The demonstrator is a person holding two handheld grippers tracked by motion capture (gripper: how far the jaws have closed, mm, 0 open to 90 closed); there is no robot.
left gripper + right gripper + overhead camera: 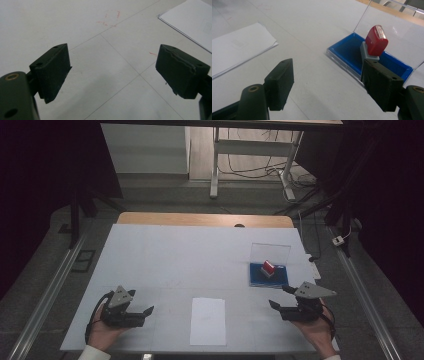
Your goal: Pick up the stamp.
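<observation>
A red-topped stamp (268, 267) (375, 43) with a grey base stands in a blue ink pad (260, 276) (348, 51) whose clear lid is raised behind it, on the right of the white table. My right gripper (281, 296) (329, 85) rests low on the table just in front of the pad, open, with nothing between its jaws. A stack of white paper (208, 320) (235, 46) (192, 21) lies at the front middle. At the front left, my left gripper (142, 302) (110, 72) sits on the table, jaws wide open over bare tabletop.
The white table top (170, 255) has faint seams and small red pen marks (110, 20). A wooden edge (205, 219) runs along the far side. Beyond it stand a desk frame and cables on the floor (280, 170).
</observation>
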